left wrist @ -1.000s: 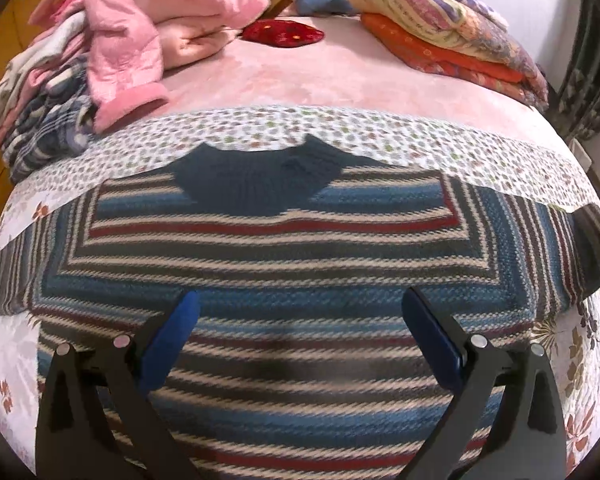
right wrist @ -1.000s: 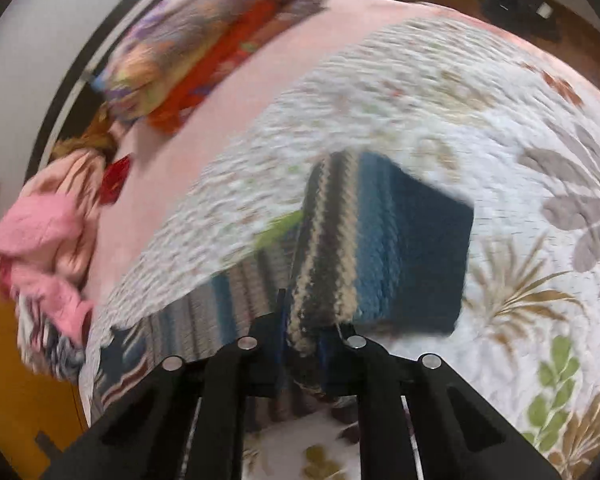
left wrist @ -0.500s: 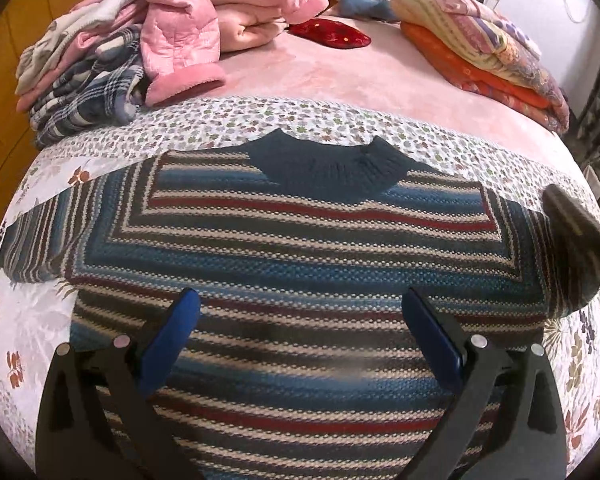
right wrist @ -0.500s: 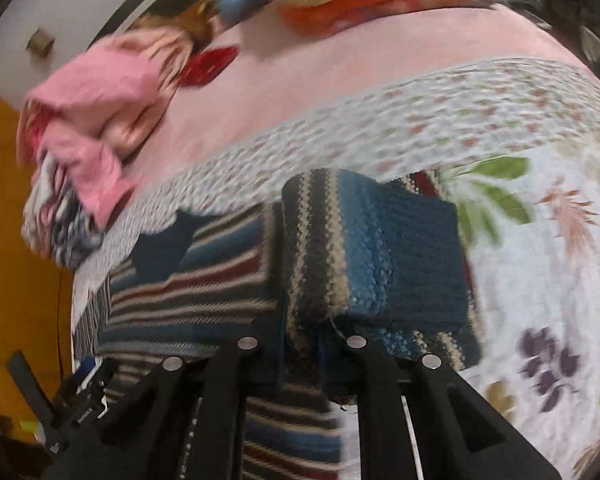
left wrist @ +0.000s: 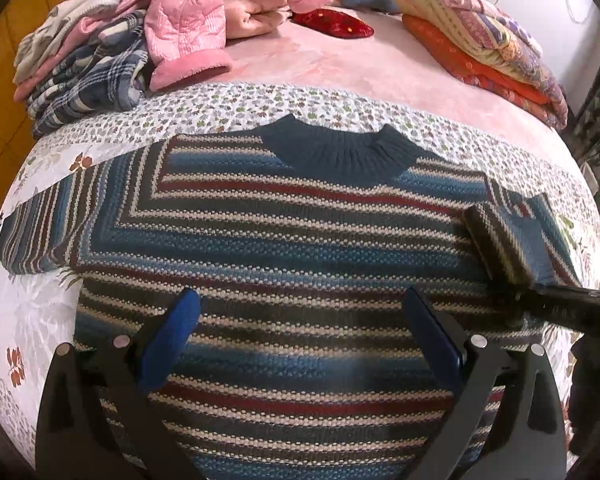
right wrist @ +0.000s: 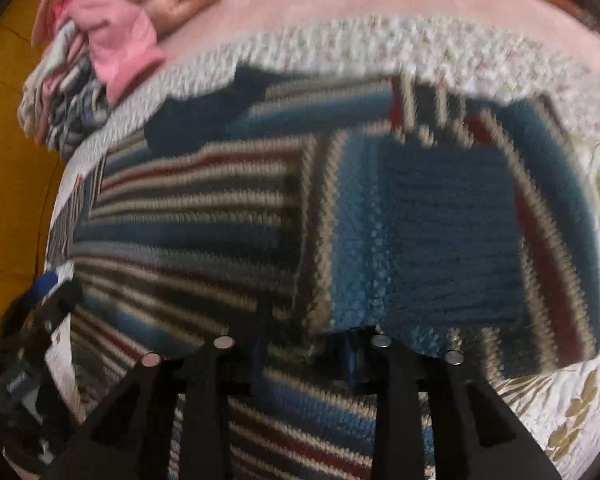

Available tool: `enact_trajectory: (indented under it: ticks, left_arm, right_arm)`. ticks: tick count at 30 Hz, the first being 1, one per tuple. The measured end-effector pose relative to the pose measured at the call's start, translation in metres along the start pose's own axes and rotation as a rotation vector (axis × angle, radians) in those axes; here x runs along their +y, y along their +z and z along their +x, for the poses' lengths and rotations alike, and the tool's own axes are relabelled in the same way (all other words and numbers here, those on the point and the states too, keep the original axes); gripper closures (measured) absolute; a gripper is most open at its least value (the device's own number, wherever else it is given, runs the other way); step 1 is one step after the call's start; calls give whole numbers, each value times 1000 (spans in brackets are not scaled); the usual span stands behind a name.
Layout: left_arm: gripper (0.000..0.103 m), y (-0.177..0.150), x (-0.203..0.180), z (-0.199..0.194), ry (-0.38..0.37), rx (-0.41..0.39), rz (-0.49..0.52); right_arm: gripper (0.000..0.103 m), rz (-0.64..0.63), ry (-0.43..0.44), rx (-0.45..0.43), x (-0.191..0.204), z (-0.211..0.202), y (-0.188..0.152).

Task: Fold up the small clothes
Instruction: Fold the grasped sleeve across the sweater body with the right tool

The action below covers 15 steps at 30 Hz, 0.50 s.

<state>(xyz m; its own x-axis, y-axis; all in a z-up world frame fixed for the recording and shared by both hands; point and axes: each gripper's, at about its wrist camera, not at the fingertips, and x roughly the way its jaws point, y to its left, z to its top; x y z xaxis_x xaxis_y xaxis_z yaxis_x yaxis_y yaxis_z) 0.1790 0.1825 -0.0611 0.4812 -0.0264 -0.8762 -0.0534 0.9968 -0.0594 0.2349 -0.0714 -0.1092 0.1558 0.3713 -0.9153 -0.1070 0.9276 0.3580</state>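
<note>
Left wrist view: a striped sweater (left wrist: 284,240) lies flat on a bed (left wrist: 340,72) with a flowery quilt (left wrist: 220,108). Its dark blue collar (left wrist: 340,152) points away from the camera, toward a pile of pink clothes (left wrist: 188,20) and some folded blankets (left wrist: 480,36) at the far end of the bed.

The left claw (left wrist: 300,340) hangs over the bottom part of the sweater. Its two blue fingers (left wrist: 172,336) are spread wide apart and hold nothing.

The right claw (right wrist: 300,352) is pinched closed on the sweater's right sleeve (right wrist: 420,232). The sleeve is bent over and lies on top of the sweater's body, beside the right shoulder. The picture from that side is blurry.

The sweater looks thick, soft and floppy. It is knitted, so it will likely stretch and sag if you lift it by one spot. It probably will not slip much, since the yarn is bumpy. A good place to grab next is the end of the other sleeve (left wrist: 24,236), which sticks out to the left of the sweater. Pinch the cuff or a thick edge, not the loose middle.
</note>
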Motion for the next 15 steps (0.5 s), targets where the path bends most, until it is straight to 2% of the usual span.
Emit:
enact_trajectory:
  ticks: [3, 6, 8, 9, 11, 15]
  left_arm:
    - [3, 2, -4, 4, -22, 18, 1]
    - [3, 2, -16, 7, -73, 37, -10]
    - [3, 3, -34, 11, -121, 61, -10]
    - [3, 5, -45, 13, -147, 74, -7]
    - [3, 6, -67, 17, -191, 103, -1]
    - [3, 7, -108, 34, -278, 174, -20]
  right_arm:
    - [65, -1, 118, 40, -13, -14, 4]
    - [61, 12, 205, -2, -38, -50, 9]
    - [56, 36, 129, -66, -55, -71, 14]
    - [55, 62, 65, -100, -67, -83, 17]
    - [55, 126, 0, -151, -91, -96, 17]
    - [55, 317, 10, -213, -150, -108, 7]
